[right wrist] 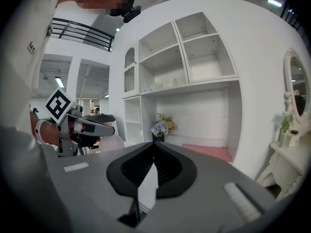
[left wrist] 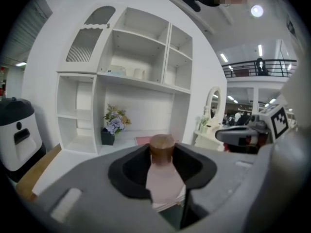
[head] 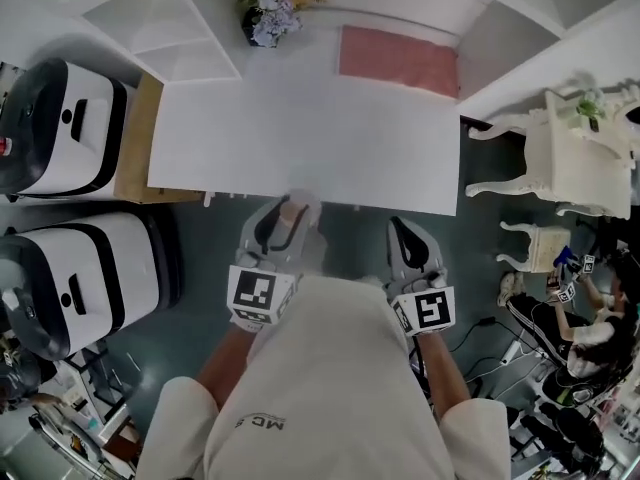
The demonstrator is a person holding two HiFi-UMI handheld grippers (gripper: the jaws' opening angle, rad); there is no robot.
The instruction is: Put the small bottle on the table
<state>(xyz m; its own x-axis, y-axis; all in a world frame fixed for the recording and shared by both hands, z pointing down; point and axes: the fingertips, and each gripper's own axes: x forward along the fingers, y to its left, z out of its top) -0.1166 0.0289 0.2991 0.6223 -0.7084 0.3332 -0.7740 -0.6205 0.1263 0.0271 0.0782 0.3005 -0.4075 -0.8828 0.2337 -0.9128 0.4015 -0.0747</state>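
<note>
The small bottle (head: 292, 218) has a pale pink body and a brown cap (left wrist: 162, 146). My left gripper (head: 288, 214) is shut on it, and its jaws press the bottle's body (left wrist: 165, 182) from both sides with the cap sticking out between the tips. It hangs just short of the near edge of the white table (head: 300, 128), over the dark floor. My right gripper (head: 402, 232) is beside it on the right, also short of the table edge, shut with nothing in it (right wrist: 154, 148). The right gripper view shows the left gripper with the bottle (right wrist: 110, 142) at the left.
On the far side of the table stand a dark vase of flowers (head: 268, 10) and a pink mat (head: 398, 60). White shelves (left wrist: 141, 57) rise behind. Two white machines (head: 62, 128) (head: 85, 278) stand at the left. A white carved dresser (head: 575, 153) stands at the right, and a person (head: 600, 323) is near it.
</note>
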